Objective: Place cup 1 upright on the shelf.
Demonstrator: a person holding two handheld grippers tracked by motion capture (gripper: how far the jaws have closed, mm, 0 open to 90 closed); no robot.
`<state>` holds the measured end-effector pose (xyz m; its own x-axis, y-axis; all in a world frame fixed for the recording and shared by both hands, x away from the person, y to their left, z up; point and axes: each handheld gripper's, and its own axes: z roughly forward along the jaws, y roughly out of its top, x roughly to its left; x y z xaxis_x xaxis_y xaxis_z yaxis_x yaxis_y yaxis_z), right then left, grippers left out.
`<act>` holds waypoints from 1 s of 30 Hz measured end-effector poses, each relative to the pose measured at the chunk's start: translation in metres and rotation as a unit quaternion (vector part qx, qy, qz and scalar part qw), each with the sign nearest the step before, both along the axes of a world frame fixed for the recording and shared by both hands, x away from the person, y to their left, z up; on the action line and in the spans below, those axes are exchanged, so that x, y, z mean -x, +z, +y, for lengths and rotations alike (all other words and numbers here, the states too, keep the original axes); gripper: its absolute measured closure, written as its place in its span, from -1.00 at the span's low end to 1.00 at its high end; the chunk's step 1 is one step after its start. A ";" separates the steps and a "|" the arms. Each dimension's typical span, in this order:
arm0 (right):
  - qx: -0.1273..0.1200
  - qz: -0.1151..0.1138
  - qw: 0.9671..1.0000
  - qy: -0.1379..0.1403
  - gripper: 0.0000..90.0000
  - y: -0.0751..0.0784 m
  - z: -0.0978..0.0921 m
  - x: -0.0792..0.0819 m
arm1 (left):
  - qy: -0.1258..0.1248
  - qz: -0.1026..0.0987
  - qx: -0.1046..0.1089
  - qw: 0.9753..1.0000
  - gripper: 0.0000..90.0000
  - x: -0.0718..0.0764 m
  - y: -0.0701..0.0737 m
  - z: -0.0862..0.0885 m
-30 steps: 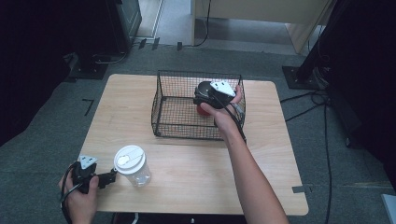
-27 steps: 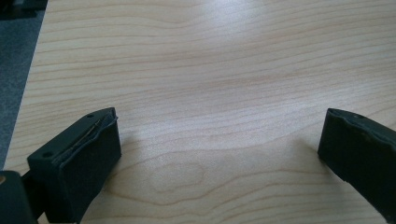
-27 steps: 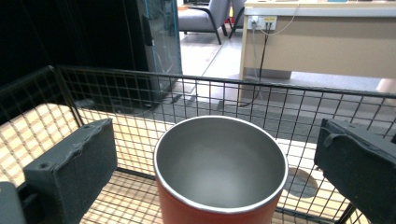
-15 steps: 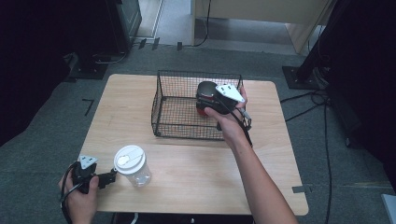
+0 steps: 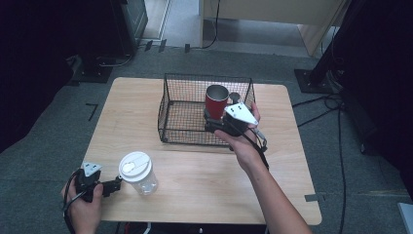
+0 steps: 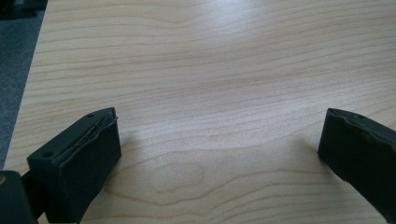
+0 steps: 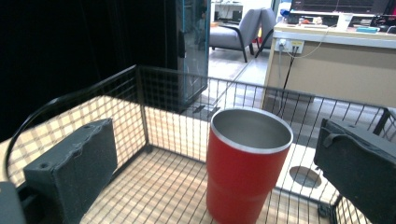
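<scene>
A red metal tumbler (image 5: 216,100) (image 7: 247,163) stands upright and empty in the right part of a black wire basket (image 5: 175,109) (image 7: 140,107) at the middle of the table. My right gripper (image 5: 213,119) (image 7: 217,161) is held just on the near side of the tumbler, above the basket's near wall. It is open, with a jaw on either side of the tumbler and clear of it. My left gripper (image 5: 113,185) (image 6: 217,149) rests low at the table's near left corner, open over bare wood, beside a clear plastic cup (image 5: 138,173) with a white lid.
A small grey disc (image 5: 234,96) (image 7: 304,176) lies on the basket floor behind the tumbler. The wooden table (image 5: 204,185) has bare room at the near middle and right. Cables (image 5: 336,105) trail on the floor to the right.
My right gripper has let go of the red tumbler and drawn back toward the near side of the basket; the tumbler now stands on its own. The left gripper has not moved.
</scene>
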<state>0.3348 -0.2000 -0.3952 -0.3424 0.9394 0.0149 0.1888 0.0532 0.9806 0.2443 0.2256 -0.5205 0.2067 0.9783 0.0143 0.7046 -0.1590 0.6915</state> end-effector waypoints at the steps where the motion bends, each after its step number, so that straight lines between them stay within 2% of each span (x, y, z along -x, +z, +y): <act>1: 0.003 0.001 1.000 0.004 -1.00 -0.002 0.000 0.004 | 0.000 0.000 0.000 1.000 -1.00 0.000 0.000 0.000; 6: 0.008 0.010 1.000 0.023 -1.00 -0.009 0.004 0.023 | 0.001 0.000 0.001 1.000 -1.00 0.000 0.000 0.000; 14: -0.002 0.017 0.998 0.052 -1.00 -0.023 0.013 0.048 | 0.001 0.000 0.001 1.000 -1.00 0.000 0.000 0.000; 17: -0.003 0.015 0.998 0.063 -1.00 -0.027 0.017 0.056 | 0.001 0.001 0.001 1.000 -1.00 0.000 0.000 0.000; 24: 0.022 0.002 0.996 0.089 -1.00 -0.031 0.032 0.070 | 0.000 0.001 0.000 1.000 -1.00 0.000 0.000 0.000; 30: 0.014 -0.002 0.993 0.113 -1.00 -0.029 0.044 0.079 | 0.000 0.001 0.000 1.000 -1.00 0.000 0.000 0.000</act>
